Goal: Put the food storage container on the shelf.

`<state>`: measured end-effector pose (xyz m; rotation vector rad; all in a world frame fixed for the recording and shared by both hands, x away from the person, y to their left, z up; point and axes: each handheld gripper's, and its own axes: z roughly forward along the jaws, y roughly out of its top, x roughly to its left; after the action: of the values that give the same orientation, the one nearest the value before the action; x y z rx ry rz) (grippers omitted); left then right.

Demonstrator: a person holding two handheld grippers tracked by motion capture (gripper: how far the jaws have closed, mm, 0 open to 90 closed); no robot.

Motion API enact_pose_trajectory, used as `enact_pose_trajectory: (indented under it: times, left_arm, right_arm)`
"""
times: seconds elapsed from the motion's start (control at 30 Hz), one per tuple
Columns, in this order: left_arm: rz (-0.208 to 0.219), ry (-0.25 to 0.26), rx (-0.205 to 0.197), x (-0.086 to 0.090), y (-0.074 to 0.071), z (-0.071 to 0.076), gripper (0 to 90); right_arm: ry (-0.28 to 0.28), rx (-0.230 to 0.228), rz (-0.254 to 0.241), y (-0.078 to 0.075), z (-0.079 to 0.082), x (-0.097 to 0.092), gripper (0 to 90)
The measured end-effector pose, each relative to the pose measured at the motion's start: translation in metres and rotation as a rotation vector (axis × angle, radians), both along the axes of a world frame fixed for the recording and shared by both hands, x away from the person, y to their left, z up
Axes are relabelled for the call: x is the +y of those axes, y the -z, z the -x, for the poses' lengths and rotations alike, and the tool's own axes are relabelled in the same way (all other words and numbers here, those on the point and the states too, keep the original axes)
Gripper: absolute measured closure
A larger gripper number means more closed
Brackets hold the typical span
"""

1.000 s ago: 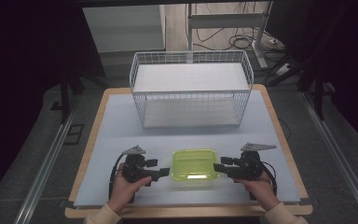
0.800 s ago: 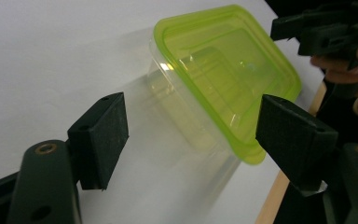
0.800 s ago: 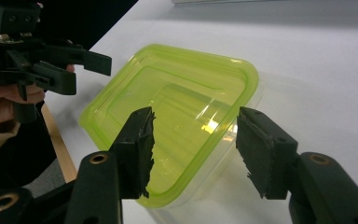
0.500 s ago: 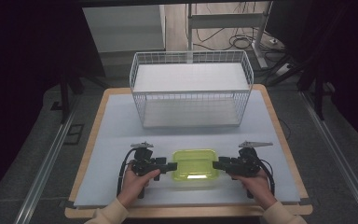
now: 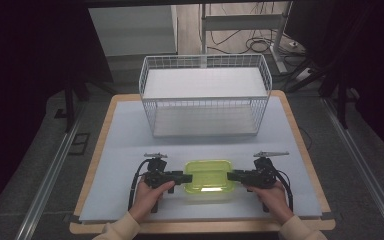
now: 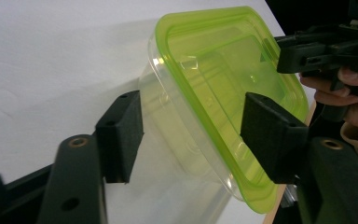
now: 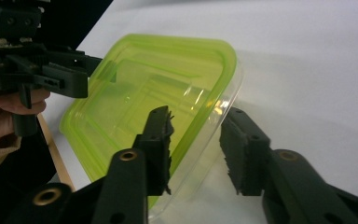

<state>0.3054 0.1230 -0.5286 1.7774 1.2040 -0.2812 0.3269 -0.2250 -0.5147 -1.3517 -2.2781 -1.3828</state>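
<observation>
Left gripper (image 5: pixel 189 176) wide astride green-lidded container (image 5: pixel 209 176) | right gripper (image 5: pixel 231 175) likewise | no writing legible

There are no words, numbers, brand names or signs to read in any of the views; the green lid (image 5: pixel 209 174) of the clear box is plain, the wire basket (image 5: pixel 205 100) has no label, and the white worktop (image 5: pixel 130 145) has nothing written on it

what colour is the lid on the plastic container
Translucent lime green lid on a clear container, best in the left gripper view.
</observation>
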Motion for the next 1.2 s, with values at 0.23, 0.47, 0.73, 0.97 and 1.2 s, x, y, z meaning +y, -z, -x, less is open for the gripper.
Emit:
enact_pose_trajectory:
  times: [0.23, 0.47, 0.73, 0.97, 1.2]
  left_arm:
    - [-0.008, 0.009, -0.024, 0.0, -0.005, 0.004, 67.7]
    - [0.017, 0.003, -0.065, 0.003, -0.012, 0.01, 75.2]
    - [0.053, -0.008, -0.082, 0.009, -0.015, 0.012, 80.6]
    - [0.052, -0.012, -0.096, 0.009, -0.018, 0.014, 80.8]
    - [0.047, -0.018, -0.117, 0.01, -0.023, 0.016, 80.8]
  right_arm:
    - [0.01, 0.052, -0.051, 0.0, 0.0, -0.002, 72.1]
    - [0.039, 0.057, -0.095, -0.006, 0.003, -0.006, 78.9]
    - [0.041, 0.024, -0.1, -0.011, 0.009, -0.003, 80.9]
    - [0.035, 0.0, -0.098, -0.014, 0.01, -0.004, 80.9]
    - [0.03, -0.021, -0.102, -0.018, 0.011, -0.003, 81.0]
